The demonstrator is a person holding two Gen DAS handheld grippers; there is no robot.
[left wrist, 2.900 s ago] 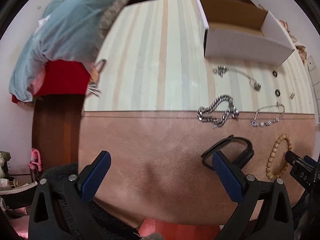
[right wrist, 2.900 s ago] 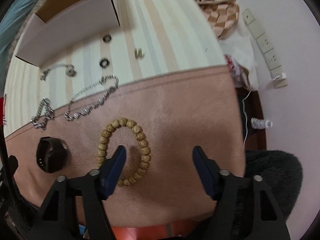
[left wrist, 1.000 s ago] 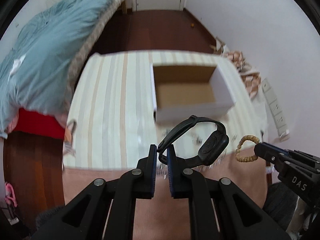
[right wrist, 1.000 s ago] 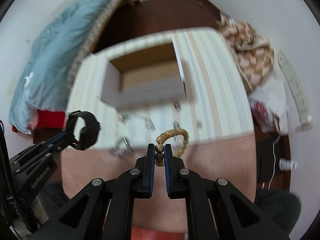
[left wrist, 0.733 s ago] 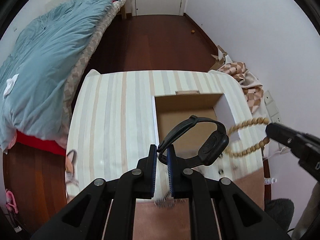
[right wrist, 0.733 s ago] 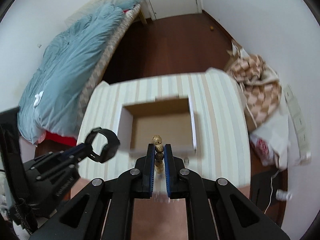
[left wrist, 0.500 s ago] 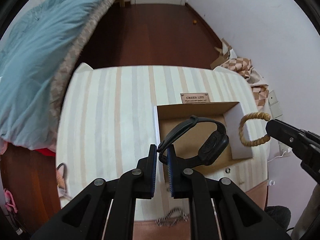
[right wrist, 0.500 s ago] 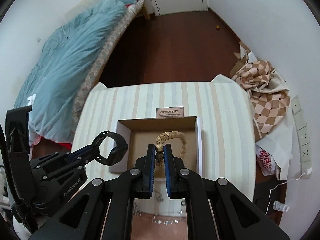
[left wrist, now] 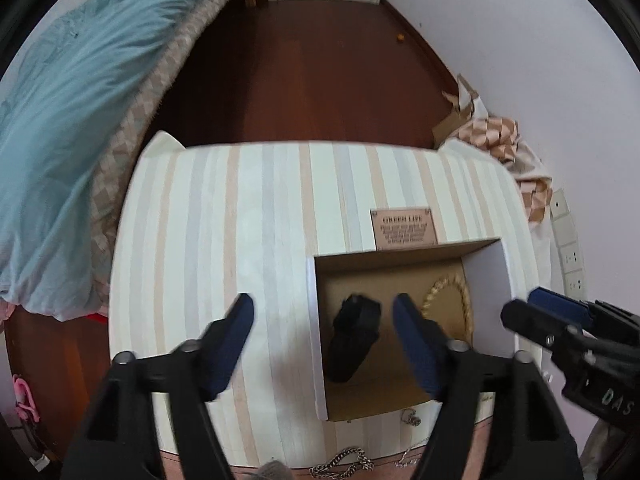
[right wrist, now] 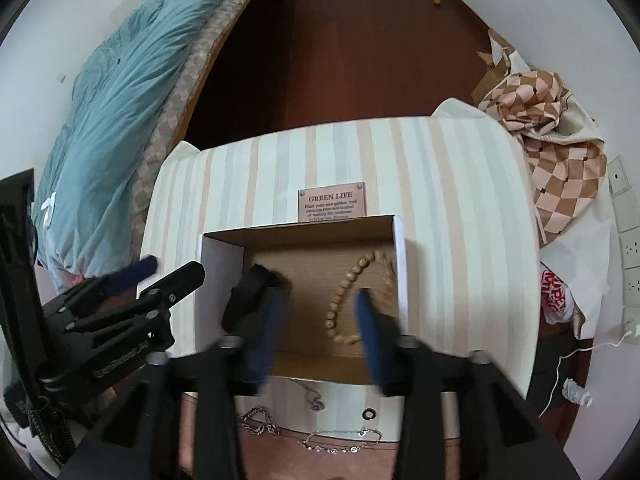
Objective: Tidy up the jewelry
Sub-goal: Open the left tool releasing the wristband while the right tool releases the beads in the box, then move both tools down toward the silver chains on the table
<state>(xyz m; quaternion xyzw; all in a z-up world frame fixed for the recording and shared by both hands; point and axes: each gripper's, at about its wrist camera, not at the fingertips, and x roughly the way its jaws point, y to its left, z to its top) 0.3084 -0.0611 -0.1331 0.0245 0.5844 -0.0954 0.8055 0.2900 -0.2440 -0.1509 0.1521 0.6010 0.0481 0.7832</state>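
Observation:
An open white cardboard box [left wrist: 314, 320] [right wrist: 220, 272] stands on the striped table. A black watch [left wrist: 354, 336] [right wrist: 250, 294] and a wooden bead bracelet [left wrist: 448, 304] [right wrist: 348, 292] are inside the box, both motion-blurred. My left gripper [left wrist: 322, 344] is open and empty above the box's left wall. My right gripper [right wrist: 318, 332] is open and empty above the box's front part. Silver chains [right wrist: 256, 426] [left wrist: 344, 466], a thin bracelet [right wrist: 340, 442] and a ring [right wrist: 368, 414] lie on the table in front of the box.
A small brown plaque [right wrist: 332, 202] [left wrist: 404, 226] sits behind the box. A bed with a blue quilt [left wrist: 68, 92] is at the left. Checked cloth [right wrist: 548, 120] and wall sockets [right wrist: 630, 248] are at the right. Dark wooden floor [left wrist: 296, 72] lies beyond the table.
Both grippers have opened and let go: the watch and the bead bracelet have dropped into the box. Both grippers have moved closer over the box.

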